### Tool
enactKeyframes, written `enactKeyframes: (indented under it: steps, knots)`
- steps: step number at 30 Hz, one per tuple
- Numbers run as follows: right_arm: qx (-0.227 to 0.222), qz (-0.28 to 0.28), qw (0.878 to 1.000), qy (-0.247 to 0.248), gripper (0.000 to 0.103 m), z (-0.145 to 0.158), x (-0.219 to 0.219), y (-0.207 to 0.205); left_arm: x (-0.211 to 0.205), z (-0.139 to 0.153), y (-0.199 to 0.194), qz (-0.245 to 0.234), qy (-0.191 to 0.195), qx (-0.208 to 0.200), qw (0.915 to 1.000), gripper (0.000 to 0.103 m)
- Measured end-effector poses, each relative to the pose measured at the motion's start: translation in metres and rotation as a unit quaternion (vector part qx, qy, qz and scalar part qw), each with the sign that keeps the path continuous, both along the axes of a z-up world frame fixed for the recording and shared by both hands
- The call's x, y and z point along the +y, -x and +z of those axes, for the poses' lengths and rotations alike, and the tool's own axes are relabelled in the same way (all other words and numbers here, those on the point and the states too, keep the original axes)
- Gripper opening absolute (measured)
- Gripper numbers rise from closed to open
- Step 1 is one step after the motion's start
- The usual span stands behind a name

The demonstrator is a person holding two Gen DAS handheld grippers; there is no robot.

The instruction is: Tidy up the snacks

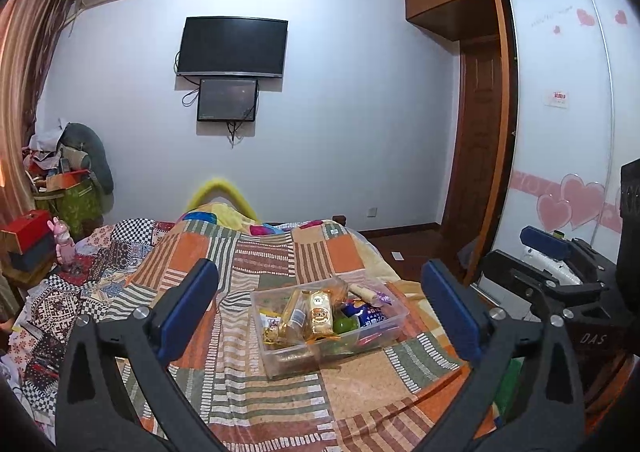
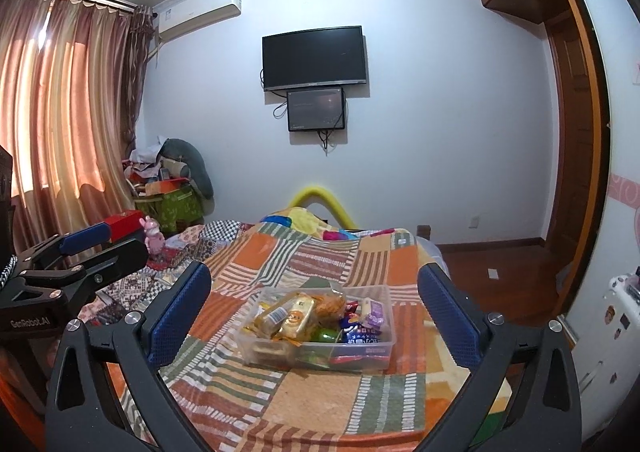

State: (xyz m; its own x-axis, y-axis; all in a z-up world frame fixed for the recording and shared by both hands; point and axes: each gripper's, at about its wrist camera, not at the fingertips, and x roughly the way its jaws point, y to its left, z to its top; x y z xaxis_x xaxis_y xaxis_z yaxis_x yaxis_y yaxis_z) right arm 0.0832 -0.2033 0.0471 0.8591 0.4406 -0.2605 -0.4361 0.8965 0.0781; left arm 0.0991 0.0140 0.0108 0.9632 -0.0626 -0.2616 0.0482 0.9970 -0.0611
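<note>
1. I see the bed (image 1: 280,264) under a patchwork blanket, filling the foreground.
2. My left tool (image 1: 320,308) and right tool (image 2: 316,316) both gape wide, holding nothing, above the bed.
3. The clear snack box (image 1: 280,362) sits on the blanket, between each tool's fingers, apart from them.
4. Gold packets (image 1: 322,312) lie inside it.

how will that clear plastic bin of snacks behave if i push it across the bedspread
The clear bin probably drags rather than slides, since it sits on a soft patchwork blanket. Its thin walls likely flex. The snacks heaped above the rim may spill.
</note>
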Motion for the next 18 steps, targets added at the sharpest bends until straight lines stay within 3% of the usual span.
enactKeyframes:
  steps: [18]
  knots:
    - [-0.001,-0.006,1.000,0.001,0.103,-0.0004,-0.0054,0.0001,0.0002,-0.0017,-0.0022,-0.009,0.002,0.004,1.0000,0.103]
